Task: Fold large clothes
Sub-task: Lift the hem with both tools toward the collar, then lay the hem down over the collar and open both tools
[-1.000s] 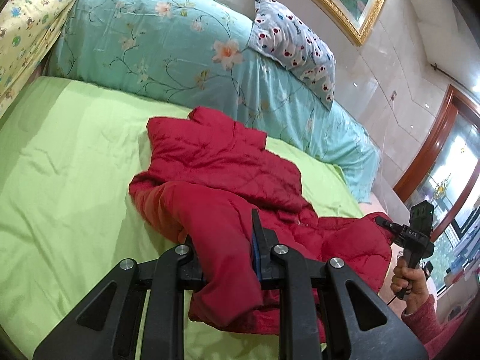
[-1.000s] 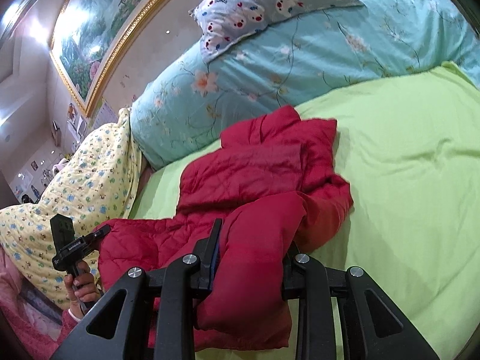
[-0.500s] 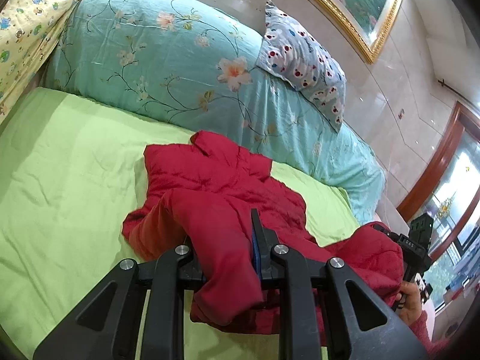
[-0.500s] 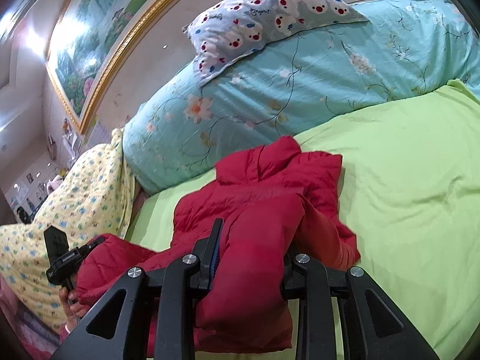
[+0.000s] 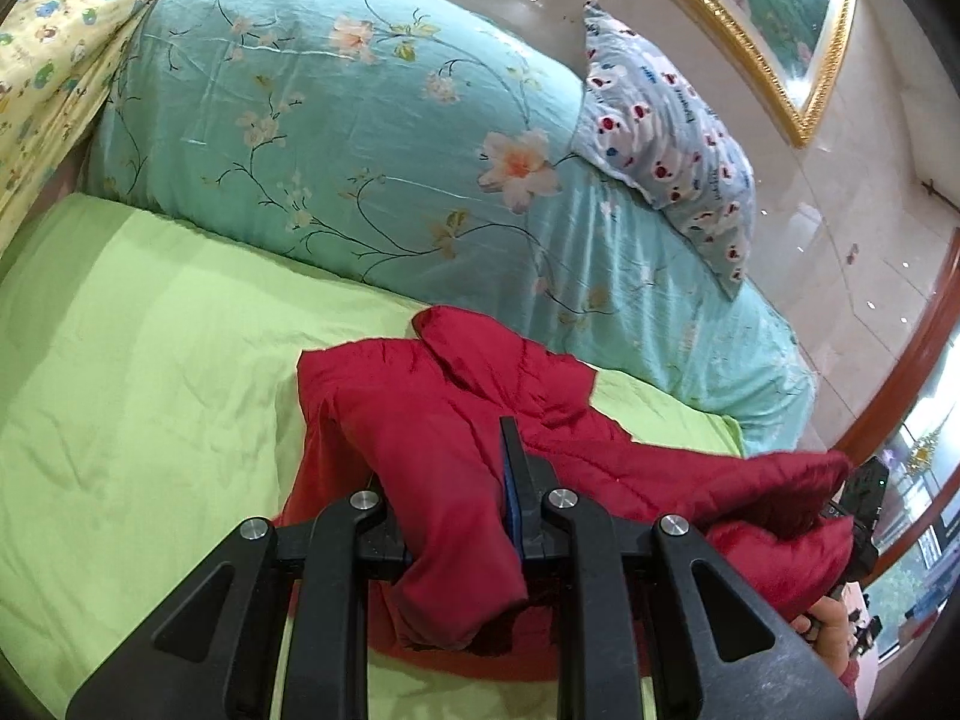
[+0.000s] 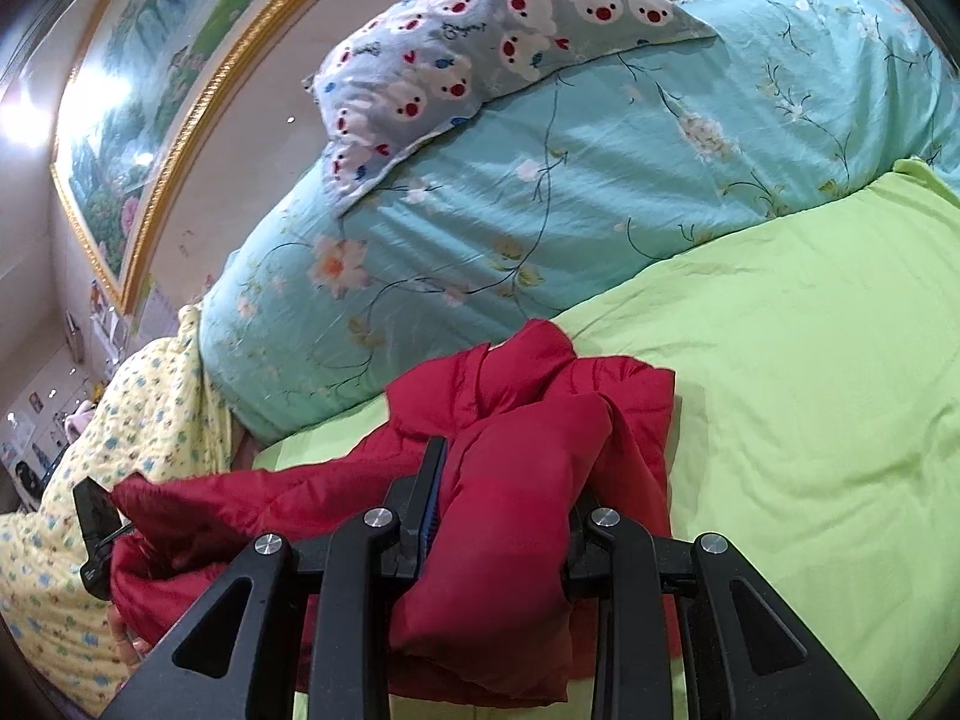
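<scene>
Grip: left gripper (image 5: 456, 516) and right gripper (image 6: 507, 516) each clamp a bunch of the red jacket (image 5: 456, 420) | Place: jacket ahead of both, crumpled on the green sheet (image 5: 150, 360); pillows (image 5: 360, 138) beyond | Progress: early, I'd say; no neat fold yet.

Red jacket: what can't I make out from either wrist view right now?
- Left wrist view: left hand-held gripper left finger, buried under red jacket fabric.
- Right wrist view: right hand-held gripper right finger, likewise covered.
- Both views: jacket's near hem, hidden behind gripper frames.
- Jacket's underside against green sheet.
</scene>
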A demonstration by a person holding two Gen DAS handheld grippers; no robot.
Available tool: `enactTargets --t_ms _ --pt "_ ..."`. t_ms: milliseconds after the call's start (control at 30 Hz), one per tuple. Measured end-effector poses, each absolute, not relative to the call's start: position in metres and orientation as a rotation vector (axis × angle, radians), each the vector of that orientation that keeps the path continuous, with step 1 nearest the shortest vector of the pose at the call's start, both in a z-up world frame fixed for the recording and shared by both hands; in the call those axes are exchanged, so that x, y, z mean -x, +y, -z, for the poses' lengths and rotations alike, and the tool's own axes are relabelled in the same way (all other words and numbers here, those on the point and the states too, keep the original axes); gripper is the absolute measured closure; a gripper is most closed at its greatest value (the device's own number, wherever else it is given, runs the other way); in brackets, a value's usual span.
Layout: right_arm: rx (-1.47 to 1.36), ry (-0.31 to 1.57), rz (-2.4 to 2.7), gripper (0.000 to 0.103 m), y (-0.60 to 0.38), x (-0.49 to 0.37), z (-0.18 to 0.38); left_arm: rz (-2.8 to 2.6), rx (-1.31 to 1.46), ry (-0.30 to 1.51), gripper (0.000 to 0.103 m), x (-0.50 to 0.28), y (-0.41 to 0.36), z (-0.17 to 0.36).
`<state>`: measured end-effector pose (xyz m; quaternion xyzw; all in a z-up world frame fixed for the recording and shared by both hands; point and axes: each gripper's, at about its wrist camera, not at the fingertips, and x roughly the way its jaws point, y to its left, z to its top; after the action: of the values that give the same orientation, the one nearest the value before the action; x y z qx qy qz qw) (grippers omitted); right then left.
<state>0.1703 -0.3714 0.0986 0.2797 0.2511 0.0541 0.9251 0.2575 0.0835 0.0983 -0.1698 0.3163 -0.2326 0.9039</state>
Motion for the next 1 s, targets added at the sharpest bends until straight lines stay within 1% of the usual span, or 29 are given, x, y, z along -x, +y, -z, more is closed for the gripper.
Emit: enactTargets --t_ms 267,633,900,1000 --pt "-0.633 0.554 -0.029 0.075 -0.396 -0.226 -0.073 0.399 0.34 0.684 0.084 -0.317 0.073 -0.08" --pt "-0.653 0.613 0.069 0.074 -0.408 -0.291 -0.025 0.285 0.281 0.773 0.084 -0.397 0.044 -0.028" --pt "-0.626 0.641 0.101 0.075 -0.413 -0.328 0.004 0.25 0.286 0.812 0.081 -0.432 0.037 -0.001" --pt "-0.674 0.657 0.107 0.074 -0.419 -0.339 0.019 0.247 0.288 0.833 0.081 -0.445 0.033 0.006"
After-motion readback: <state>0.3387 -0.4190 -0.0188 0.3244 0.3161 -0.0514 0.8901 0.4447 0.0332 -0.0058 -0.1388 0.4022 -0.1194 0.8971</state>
